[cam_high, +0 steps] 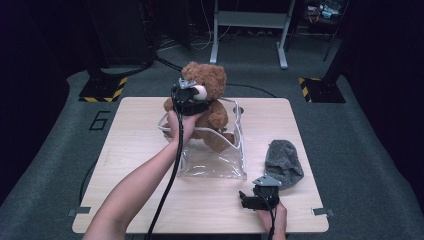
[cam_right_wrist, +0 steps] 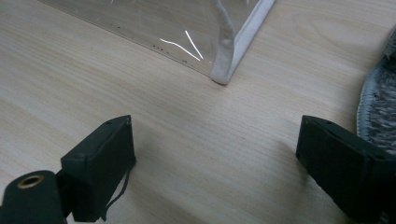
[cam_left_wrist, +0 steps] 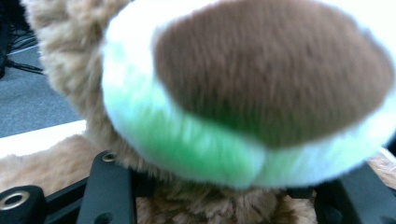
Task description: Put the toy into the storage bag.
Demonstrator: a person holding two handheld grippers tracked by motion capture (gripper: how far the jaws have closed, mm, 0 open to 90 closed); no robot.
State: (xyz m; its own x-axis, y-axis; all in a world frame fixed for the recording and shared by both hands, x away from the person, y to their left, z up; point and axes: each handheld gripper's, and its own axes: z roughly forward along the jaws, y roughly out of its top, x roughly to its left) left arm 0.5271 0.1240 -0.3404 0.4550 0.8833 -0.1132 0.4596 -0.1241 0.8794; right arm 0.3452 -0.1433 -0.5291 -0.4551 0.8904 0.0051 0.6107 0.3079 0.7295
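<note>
Teddy bear (cam_high: 207,97) sits partly inside the clear bag (cam_high: 215,162) on the bench (cam_high: 130,195), its neck between the left gripper's (cam_high: 189,102) fingers. Legs are in; upper body remains outside. Right gripper (cam_high: 257,197) rests aside, fingers apart, empty.

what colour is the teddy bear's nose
Dark brown on the plush teddy bear's white muzzle, clearest in the left gripper view.

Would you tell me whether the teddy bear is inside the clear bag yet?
Partly: the teddy bear sits in the clear bag's mouth, head above the rim.

Grey knitted hat (cam_high: 284,162) lies on wooden table (cam_high: 145,125), right of centre
</note>
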